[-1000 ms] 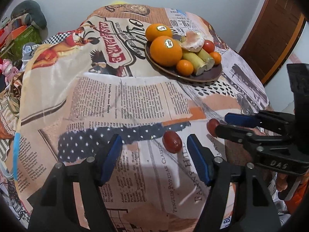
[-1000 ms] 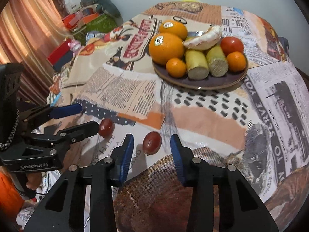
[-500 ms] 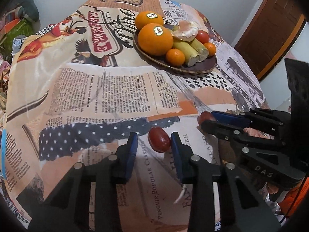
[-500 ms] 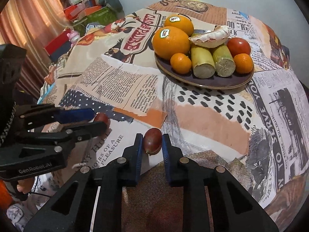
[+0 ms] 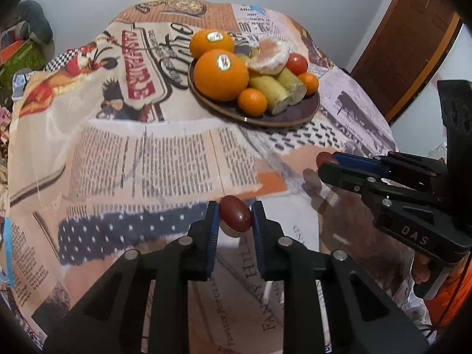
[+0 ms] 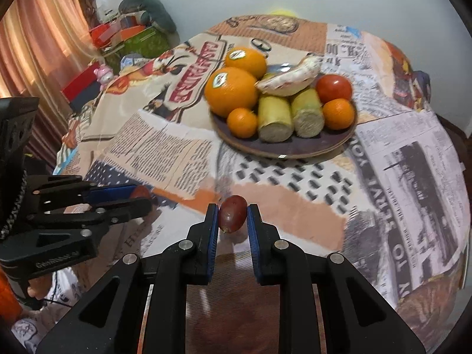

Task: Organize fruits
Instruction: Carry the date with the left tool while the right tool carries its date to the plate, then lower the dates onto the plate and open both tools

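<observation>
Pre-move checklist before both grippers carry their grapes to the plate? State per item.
1. Left gripper shut on its grape: ok, both pads touch it.
2. Right gripper shut on its grape: ok, pads on both sides.
3. Grapes off the cloth: cannot tell from these views.
4. Grip depth: not ok, both grapes sit right at the fingertips, so they may slip.
5. Free spot on plate: ok, the bare front rim area faces the grippers.
6. Grippers apart from each other: ok, a gap shows between them in both views.
</observation>
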`<state>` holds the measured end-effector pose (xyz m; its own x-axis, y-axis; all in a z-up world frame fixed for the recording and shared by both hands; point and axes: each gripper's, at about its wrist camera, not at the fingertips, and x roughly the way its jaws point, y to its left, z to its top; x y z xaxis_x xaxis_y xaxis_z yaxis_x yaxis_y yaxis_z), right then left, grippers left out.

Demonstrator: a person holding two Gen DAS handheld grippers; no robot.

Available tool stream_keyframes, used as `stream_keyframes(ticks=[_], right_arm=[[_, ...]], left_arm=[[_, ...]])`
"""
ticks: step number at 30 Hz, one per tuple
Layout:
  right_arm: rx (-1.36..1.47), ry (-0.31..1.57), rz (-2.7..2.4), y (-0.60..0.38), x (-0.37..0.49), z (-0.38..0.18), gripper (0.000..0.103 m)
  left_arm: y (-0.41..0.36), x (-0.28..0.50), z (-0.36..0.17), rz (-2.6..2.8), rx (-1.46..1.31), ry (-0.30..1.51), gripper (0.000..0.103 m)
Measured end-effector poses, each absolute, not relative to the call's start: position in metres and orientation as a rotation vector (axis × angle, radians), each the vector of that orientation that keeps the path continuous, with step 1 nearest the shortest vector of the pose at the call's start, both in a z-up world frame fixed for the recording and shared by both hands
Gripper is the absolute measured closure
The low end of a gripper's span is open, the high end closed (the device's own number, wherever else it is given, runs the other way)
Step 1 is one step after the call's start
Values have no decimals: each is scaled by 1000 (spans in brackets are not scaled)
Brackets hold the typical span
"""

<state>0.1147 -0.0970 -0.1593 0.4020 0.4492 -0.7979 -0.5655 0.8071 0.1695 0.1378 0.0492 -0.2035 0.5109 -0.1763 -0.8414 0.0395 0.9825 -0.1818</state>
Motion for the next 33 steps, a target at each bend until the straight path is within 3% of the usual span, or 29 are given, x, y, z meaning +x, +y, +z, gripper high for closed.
stream_keyframes(ticks=[18, 33], right_arm=[[-106, 888, 571, -121, 164, -134, 85], [-138, 935, 578, -106, 192, -164, 85]], left_arm=[[28, 201, -169, -164, -137, 925, 81], [17, 249, -189, -186, -118, 946, 81]])
